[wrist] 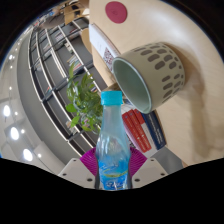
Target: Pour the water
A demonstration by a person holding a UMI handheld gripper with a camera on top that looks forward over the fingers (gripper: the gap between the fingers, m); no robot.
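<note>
We see the gripper (113, 170) closed on a clear water bottle (113, 145) with a blue cap, both pink pads (90, 160) pressing its sides. Just beyond it a grey-green patterned cup (150, 75) lies tilted, mouth toward the bottle, beside a green plant (83, 95).

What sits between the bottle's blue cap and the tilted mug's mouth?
Nothing: in the gripper view the bottle, held between the fingers, has its cap right beside the mug rim, still closed.
</note>
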